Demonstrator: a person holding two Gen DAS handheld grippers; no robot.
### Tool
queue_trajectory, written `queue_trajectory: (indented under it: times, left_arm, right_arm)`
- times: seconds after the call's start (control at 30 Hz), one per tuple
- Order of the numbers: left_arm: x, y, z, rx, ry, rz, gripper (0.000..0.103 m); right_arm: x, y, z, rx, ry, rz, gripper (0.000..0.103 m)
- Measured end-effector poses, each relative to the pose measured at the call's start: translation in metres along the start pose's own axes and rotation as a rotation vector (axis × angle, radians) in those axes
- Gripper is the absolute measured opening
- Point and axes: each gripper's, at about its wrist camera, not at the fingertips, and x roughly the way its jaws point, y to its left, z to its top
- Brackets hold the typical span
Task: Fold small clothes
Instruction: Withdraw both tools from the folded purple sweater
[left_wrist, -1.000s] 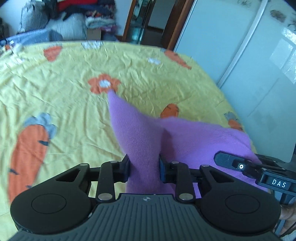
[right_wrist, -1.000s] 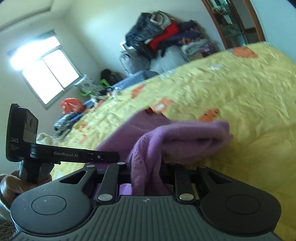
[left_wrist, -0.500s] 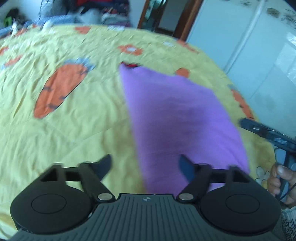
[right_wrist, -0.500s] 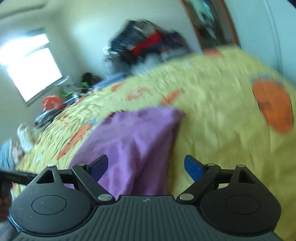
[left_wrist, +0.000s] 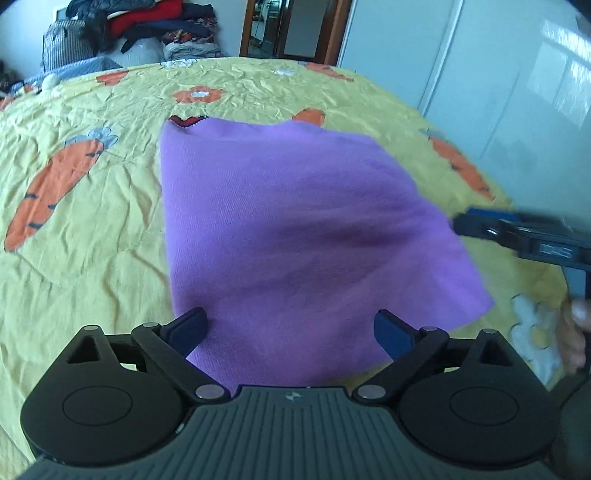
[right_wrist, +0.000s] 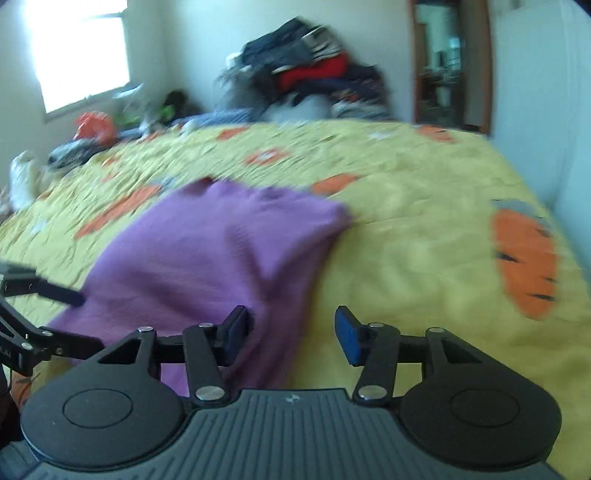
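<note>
One purple garment (left_wrist: 295, 236) lies spread flat on a bed (left_wrist: 92, 229), over a yellow sheet printed with orange carrots and flowers. A sliver of red trim (left_wrist: 186, 121) shows at its far left corner. Two grippers are at its near edge, both with jaws released and grasping nothing. The left gripper (left_wrist: 290, 332) has its jaws spread wide over the near edge of the garment, its two blue pads (left_wrist: 391, 334) clear of the cloth's folds. The right gripper (right_wrist: 291, 334) sits at the garment's right side, its left finger over the purple cloth and its right finger over bare sheet; this view is blurred. In the left view the right gripper (left_wrist: 517, 240) appears at the right, just beside the garment's right edge, with the holder's hand (left_wrist: 574, 332) below it. In the right view the garment (right_wrist: 221, 258) is seen side-on. One pile of clothes (right_wrist: 314, 85) is heaped against the far wall, beside one doorway (right_wrist: 447, 66); one window (right_wrist: 81, 51) is lit at left.
</note>
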Motion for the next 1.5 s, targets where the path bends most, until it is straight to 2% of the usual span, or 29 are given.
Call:
queue_trajectory:
  times: [0.07,0.13,0.2,0.27,0.3,0.33,0.4,0.43,0.47,0.5,0.53,0.57,0.63,0.7,0.8,0.83,0.9,0.93,0.97,1.0,1.03,1.3,1.37,1.47,1.5]
  left_arm:
    - [-0.004,0.002,-0.001,-0.027,-0.006,-0.006,0.098]
    - [-0.004,0.003,-0.001,-0.043,0.003,-0.025,0.098]
    - [-0.005,-0.001,-0.003,-0.030,0.003,-0.025,0.099]
    - [-0.003,-0.004,-0.004,-0.015,0.009,-0.015,0.099]
    - [-0.003,-0.005,-0.003,-0.013,0.012,-0.014,0.099]
    - [-0.004,-0.005,-0.003,-0.012,0.012,-0.018,0.099]
    - [-0.005,-0.006,-0.002,-0.002,0.010,-0.003,0.099]
    - [-0.004,-0.007,-0.002,0.003,0.011,0.002,0.099]
    - [-0.002,-0.007,-0.002,0.006,0.014,0.004,0.099]
    - [0.000,-0.007,-0.002,0.008,0.016,0.007,0.099]
    - [0.000,-0.007,-0.002,0.010,0.015,0.010,0.099]
    - [0.000,-0.007,-0.002,0.007,0.012,0.007,0.099]
    - [-0.001,-0.008,-0.002,-0.002,0.012,-0.005,0.100]
    - [-0.002,-0.010,-0.002,0.002,0.013,-0.003,0.100]
    - [-0.006,-0.010,-0.002,0.002,0.003,0.023,0.100]
    - [-0.007,-0.009,-0.002,-0.001,-0.004,0.036,0.100]
    - [-0.007,-0.005,-0.001,-0.026,-0.009,0.058,0.102]
    - [-0.006,-0.002,-0.001,-0.039,-0.004,0.056,0.102]
    - [-0.005,0.000,-0.001,-0.051,-0.001,0.057,0.102]
    - [-0.005,0.002,-0.001,-0.059,0.001,0.066,0.102]
    - [-0.004,0.003,-0.002,-0.062,0.005,0.074,0.102]
    - [-0.006,0.009,-0.007,-0.087,0.012,0.075,0.102]
    - [-0.007,0.009,-0.007,-0.085,0.010,0.077,0.102]
    - [-0.004,0.010,-0.007,-0.092,0.012,0.083,0.102]
    - [-0.003,0.011,-0.008,-0.096,0.016,0.084,0.102]
  right_arm:
    - [-0.014,-0.006,-0.007,0.067,-0.013,0.090,0.031]
    - [-0.018,0.005,-0.013,0.025,-0.012,0.099,0.031]
    - [-0.003,0.017,-0.010,0.011,0.021,0.137,0.031]
    - [0.017,0.027,-0.013,-0.019,0.073,0.108,0.029]
    - [0.022,0.030,-0.014,-0.047,0.074,0.089,0.018]
    - [0.020,0.034,-0.015,-0.084,0.050,0.028,0.004]
    - [0.012,0.030,-0.010,-0.094,0.016,-0.061,0.003]
    - [0.012,0.025,-0.009,-0.123,0.027,-0.105,0.002]
    - [0.019,0.017,-0.009,-0.129,0.068,-0.102,0.004]
    - [0.022,0.004,-0.008,-0.075,0.117,-0.052,0.004]
    - [0.021,-0.007,-0.005,-0.011,0.118,-0.039,0.007]
    - [0.016,-0.014,0.001,0.038,0.076,-0.028,0.008]
    - [0.012,-0.033,0.017,0.192,-0.008,0.097,0.008]
    - [0.031,-0.047,0.034,0.312,-0.009,0.158,0.008]
    - [0.067,-0.059,0.047,0.403,0.012,0.214,0.015]
    - [0.078,-0.059,0.048,0.423,0.030,0.233,0.022]
    - [0.097,-0.062,0.049,0.460,0.068,0.262,0.056]
    - [0.103,-0.061,0.050,0.453,0.071,0.236,0.079]
    - [0.106,-0.058,0.050,0.430,0.065,0.228,0.076]
    - [0.106,-0.053,0.050,0.401,0.048,0.236,0.058]
    - [0.105,-0.048,0.051,0.373,0.030,0.199,0.005]
    - [0.088,-0.013,0.064,0.143,-0.050,0.054,0.006]
    - [0.089,-0.011,0.068,0.105,-0.053,-0.010,0.005]
    - [0.100,-0.019,0.066,0.087,0.001,-0.074,0.004]
    - [0.108,-0.021,0.062,0.063,0.033,-0.120,0.004]
